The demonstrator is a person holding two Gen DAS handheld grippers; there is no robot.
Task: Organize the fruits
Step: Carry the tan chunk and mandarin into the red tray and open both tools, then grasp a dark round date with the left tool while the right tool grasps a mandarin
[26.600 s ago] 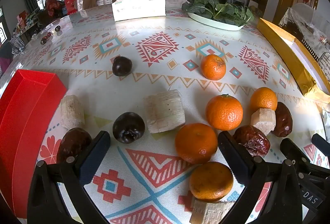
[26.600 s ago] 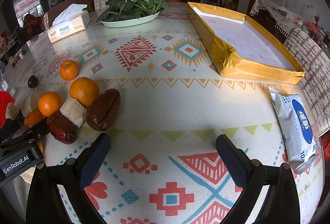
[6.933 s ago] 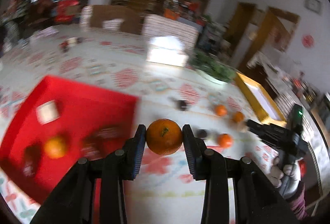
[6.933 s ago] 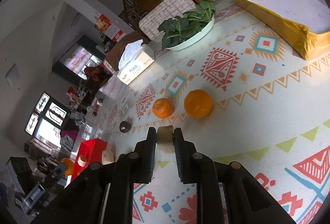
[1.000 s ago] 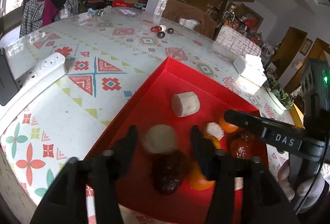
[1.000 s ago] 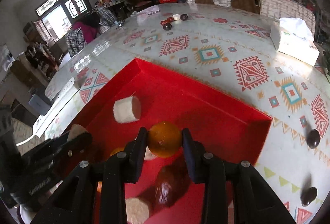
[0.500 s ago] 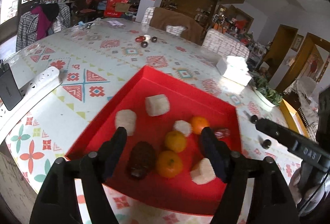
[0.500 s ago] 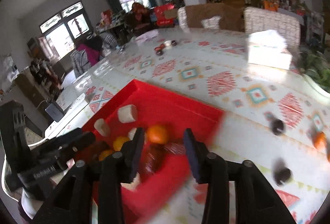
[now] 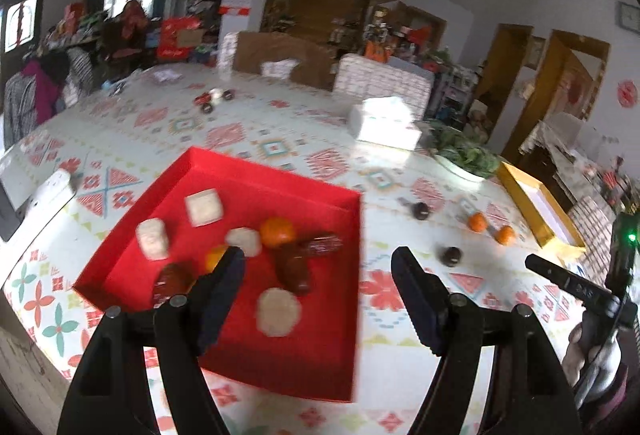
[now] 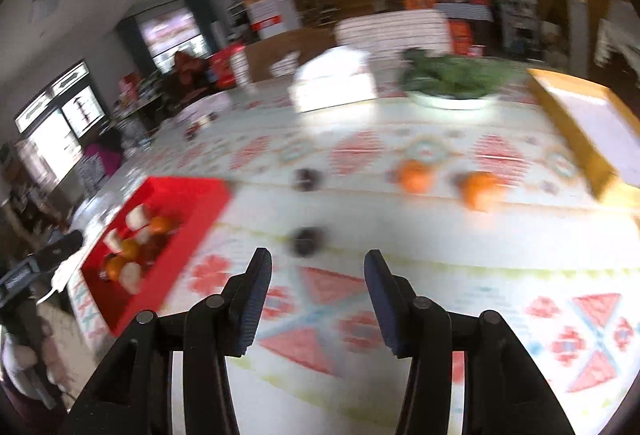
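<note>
The red tray [image 9: 344, 363] lies on the patterned table and holds several pale cut pieces, oranges and dark red dates. My left gripper [image 9: 320, 287] is open and empty above the tray's near right part. In the right wrist view the tray [image 10: 208, 199] is at the left. My right gripper [image 10: 318, 289] is open and empty above the table, with a dark plum [image 10: 306, 241] just beyond its fingers. A second plum [image 10: 306, 177] and two oranges [image 10: 414, 171] [image 10: 478, 189] lie farther back. The left view shows the plums [image 9: 452, 255] [image 9: 420, 211] and oranges [image 9: 478, 222].
A white tissue box [image 10: 334, 83], a plate of greens [image 10: 452, 83] and a yellow tray [image 10: 592, 123] stand at the table's far side. A white power strip [image 9: 44, 195] lies left of the red tray. The right gripper's body [image 9: 580, 287] shows at the left view's right edge.
My right gripper let go of the orange into the red tray and swung right toward the loose fruit. My left gripper released a pale piece, lifted and pulled back from the tray.
</note>
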